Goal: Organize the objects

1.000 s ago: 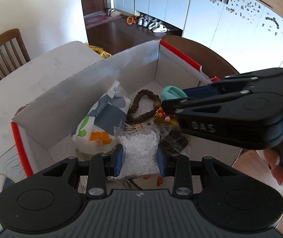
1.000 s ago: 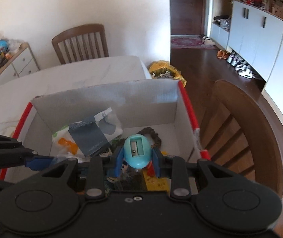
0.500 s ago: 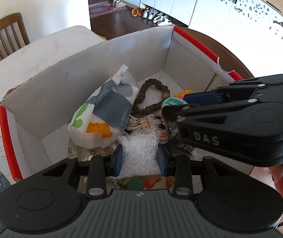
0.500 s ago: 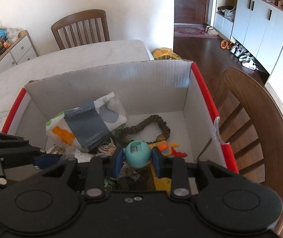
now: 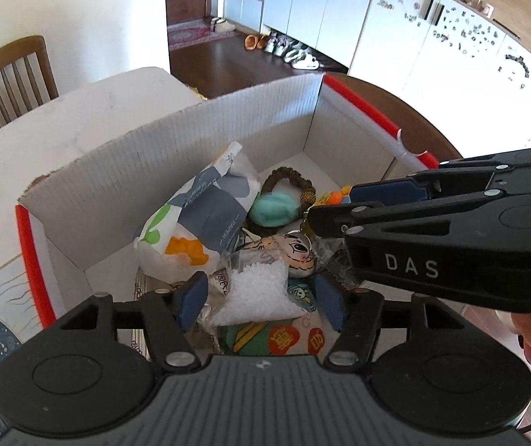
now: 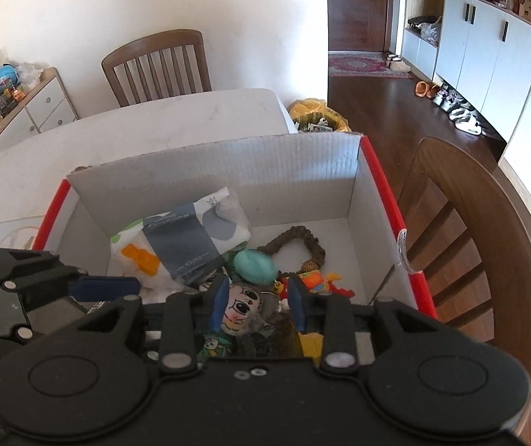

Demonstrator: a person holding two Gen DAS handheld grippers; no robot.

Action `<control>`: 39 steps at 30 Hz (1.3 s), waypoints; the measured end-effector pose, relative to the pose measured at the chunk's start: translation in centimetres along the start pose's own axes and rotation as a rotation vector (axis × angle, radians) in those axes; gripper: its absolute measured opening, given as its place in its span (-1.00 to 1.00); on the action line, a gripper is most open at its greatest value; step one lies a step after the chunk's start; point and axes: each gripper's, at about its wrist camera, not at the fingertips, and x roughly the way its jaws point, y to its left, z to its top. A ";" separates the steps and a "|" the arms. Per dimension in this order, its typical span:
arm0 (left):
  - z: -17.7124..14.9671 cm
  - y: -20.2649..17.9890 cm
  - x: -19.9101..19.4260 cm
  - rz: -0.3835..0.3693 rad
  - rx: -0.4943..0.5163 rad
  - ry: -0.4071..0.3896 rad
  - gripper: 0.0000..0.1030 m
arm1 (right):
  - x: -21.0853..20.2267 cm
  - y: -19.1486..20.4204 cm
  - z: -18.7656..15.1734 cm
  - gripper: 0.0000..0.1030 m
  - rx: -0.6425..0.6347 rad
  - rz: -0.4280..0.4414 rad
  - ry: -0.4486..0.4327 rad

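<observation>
A white cardboard box (image 5: 191, 141) (image 6: 228, 171) with red edges holds the loose items. My left gripper (image 5: 261, 297) hangs over its near side, jaws opening. The clear bag of white pellets (image 5: 258, 293) lies between the pads, which stand clear of it. My right gripper (image 6: 259, 297) is also opening, with nothing between its pads. The teal egg-shaped toy (image 6: 256, 265) (image 5: 272, 210) rests in the box just past its fingertips. In the left wrist view the right gripper (image 5: 339, 204) reaches in from the right.
Also in the box are a patterned tissue pack (image 5: 198, 219), a brown bead loop (image 6: 302, 241), a cartoon-face charm (image 5: 287, 249) and orange-red toys (image 6: 317, 282). The box sits on a white table (image 6: 154, 126). Wooden chairs (image 6: 469, 241) stand at the right and far side.
The left jaws have spread away from the pellet bag. The right gripper has let go of the teal toy, which now lies beside the bead loop.
</observation>
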 end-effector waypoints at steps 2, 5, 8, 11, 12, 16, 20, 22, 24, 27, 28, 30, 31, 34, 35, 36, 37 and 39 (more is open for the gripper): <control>-0.1 0.0 -0.5 -0.006 0.001 -0.010 0.24 | -0.5 0.4 0.1 -0.34 0.004 -0.002 -0.007; -0.3 0.1 -1.3 -0.013 0.005 -0.029 0.24 | -1.3 0.5 -0.1 -0.32 0.005 -0.003 -0.018; -0.6 0.4 -2.2 -0.019 0.013 -0.050 0.24 | -2.1 0.8 -0.3 -0.31 0.010 -0.007 -0.028; -1.0 0.7 -3.2 -0.026 0.019 -0.075 0.31 | -2.8 1.4 -0.6 -0.29 0.016 -0.011 -0.037; -1.1 1.0 -3.6 -0.028 0.019 -0.083 0.33 | -3.1 1.5 -0.7 -0.29 0.020 -0.012 -0.041; -1.9 2.1 -5.3 -0.027 0.019 -0.111 0.35 | -4.3 2.4 -1.1 0.06 0.041 -0.017 -0.063; -2.4 3.4 -7.1 -0.031 0.011 -0.149 0.41 | -5.7 3.5 -1.6 0.24 0.041 -0.030 -0.097; -2.7 3.9 -7.9 -0.030 0.014 -0.168 0.45 | -6.3 4.0 -1.7 0.25 0.045 -0.032 -0.103; -3.1 4.3 -8.7 -0.030 0.021 -0.187 0.52 | -6.8 4.5 -1.9 0.29 0.055 -0.033 -0.112; -3.6 5.1 -9.8 -0.024 0.030 -0.207 0.56 | -7.7 5.0 -2.3 0.44 0.077 -0.041 -0.136; -3.7 5.3 -10.0 -0.023 0.032 -0.212 0.57 | -7.9 5.2 -2.5 0.45 0.083 -0.042 -0.141; -4.0 5.8 -10.5 -0.022 0.033 -0.216 0.61 | -8.5 5.6 -2.8 0.48 0.094 -0.039 -0.149; -4.2 6.0 -10.8 -0.024 0.031 -0.220 0.61 | -8.7 5.9 -3.0 0.52 0.095 -0.041 -0.154; -4.7 6.6 -11.7 -0.032 0.032 -0.231 0.62 | -9.6 6.7 -3.5 0.59 0.091 -0.051 -0.174; -4.8 6.8 -11.9 -0.035 0.033 -0.234 0.62 | -9.9 6.9 -3.7 0.63 0.093 -0.050 -0.180; -5.0 6.9 -12.1 -0.036 0.034 -0.238 0.64 | -10.2 7.1 -3.9 0.65 0.094 -0.049 -0.188; -5.1 7.1 -12.4 -0.037 0.033 -0.241 0.69 | -10.5 7.4 -4.1 0.67 0.095 -0.049 -0.197; -5.4 7.4 -12.8 -0.041 0.030 -0.246 0.88 | -11.1 7.9 -4.4 0.73 0.097 -0.049 -0.215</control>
